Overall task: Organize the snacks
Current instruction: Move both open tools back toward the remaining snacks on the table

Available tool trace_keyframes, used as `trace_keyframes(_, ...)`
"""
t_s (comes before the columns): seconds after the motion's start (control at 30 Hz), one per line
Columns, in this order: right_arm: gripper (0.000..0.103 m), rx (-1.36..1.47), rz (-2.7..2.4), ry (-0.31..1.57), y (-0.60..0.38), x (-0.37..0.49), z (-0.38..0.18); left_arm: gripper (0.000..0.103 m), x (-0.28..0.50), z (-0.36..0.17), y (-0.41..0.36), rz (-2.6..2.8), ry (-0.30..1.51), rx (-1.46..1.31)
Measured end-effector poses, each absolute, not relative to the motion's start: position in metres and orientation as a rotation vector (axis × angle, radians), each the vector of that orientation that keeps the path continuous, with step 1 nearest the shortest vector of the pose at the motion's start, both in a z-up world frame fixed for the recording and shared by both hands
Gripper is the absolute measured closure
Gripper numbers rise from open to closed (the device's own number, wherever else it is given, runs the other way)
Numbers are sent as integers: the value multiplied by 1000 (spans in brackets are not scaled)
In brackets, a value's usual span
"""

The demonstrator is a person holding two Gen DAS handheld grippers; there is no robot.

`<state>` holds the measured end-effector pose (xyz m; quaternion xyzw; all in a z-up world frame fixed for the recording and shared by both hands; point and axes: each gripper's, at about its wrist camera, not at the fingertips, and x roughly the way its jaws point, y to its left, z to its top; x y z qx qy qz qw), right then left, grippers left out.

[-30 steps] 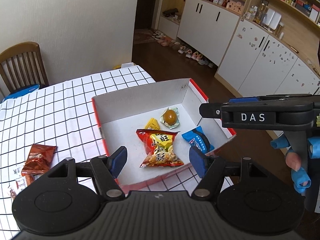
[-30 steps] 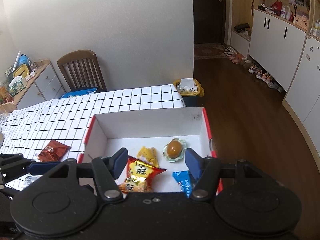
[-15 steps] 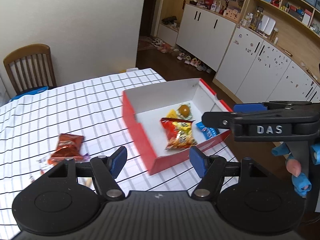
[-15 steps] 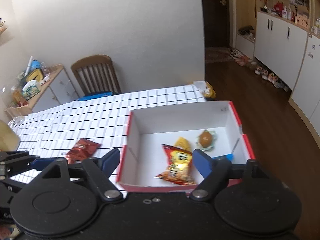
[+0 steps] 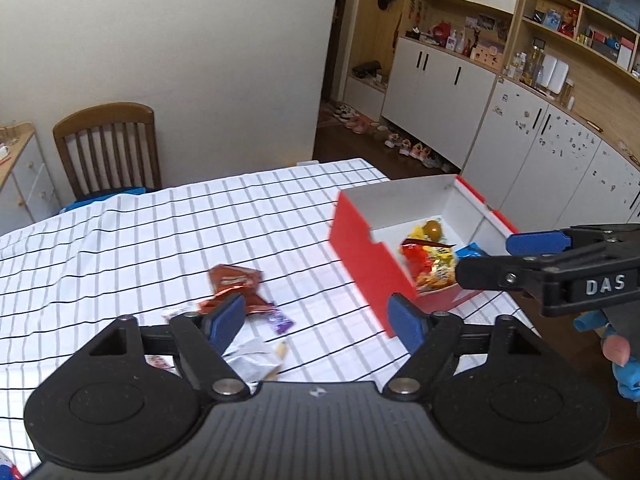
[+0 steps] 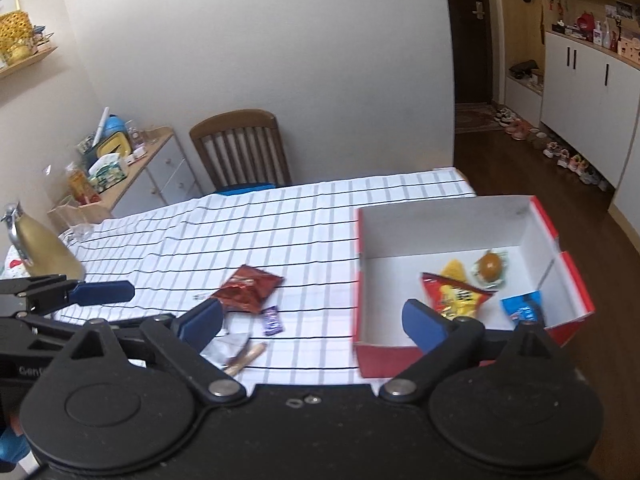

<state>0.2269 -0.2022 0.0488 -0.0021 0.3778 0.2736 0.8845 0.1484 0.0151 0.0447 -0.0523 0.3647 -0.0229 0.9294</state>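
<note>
A red box with a white inside (image 5: 362, 254) (image 6: 440, 228) sits at the table's right end. It holds a red-yellow chip bag (image 6: 454, 294), a small yellow packet (image 6: 454, 270), a wrapped brown egg (image 6: 491, 266) and a blue packet (image 6: 522, 308). On the checked cloth left of the box lie a brown-red packet (image 5: 234, 286) (image 6: 248, 288), a small purple packet (image 5: 280, 322) (image 6: 272, 320) and a silver-wrapped stick snack (image 5: 256, 360) (image 6: 240, 350). My left gripper (image 5: 316, 322) is open and empty above these loose snacks. My right gripper (image 6: 312, 320) is open and empty, back from the box.
A wooden chair (image 5: 108, 144) (image 6: 240, 148) stands at the table's far side. A side cabinet with clutter (image 6: 112, 168) is at far left. A gold bottle (image 6: 40, 248) stands on the left. White cupboards (image 5: 500, 128) line the right wall.
Both grippers have pulled back and swung left, away from the box. The loose snacks on the cloth have come into view between the left gripper's fingers.
</note>
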Motion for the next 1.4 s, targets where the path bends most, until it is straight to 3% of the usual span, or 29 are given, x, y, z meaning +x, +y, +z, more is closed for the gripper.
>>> trace_keyframes(0.13, 0, -3, 584, 787, -183, 217, 44, 20, 138, 38, 40, -39, 715, -104)
trace_keyframes(0.6, 0, 23, 547, 884, -139, 221, 11, 20, 131, -11, 96, -92, 767, -94)
trace_keyframes(1.03, 1, 37, 494, 1014, -117, 243, -40, 20, 140, -63, 98, -222, 842, -8)
trace_keyframes(1.4, 5, 38, 436, 1095, -106, 269, -68, 20, 158, -101, 87, -299, 878, 222)
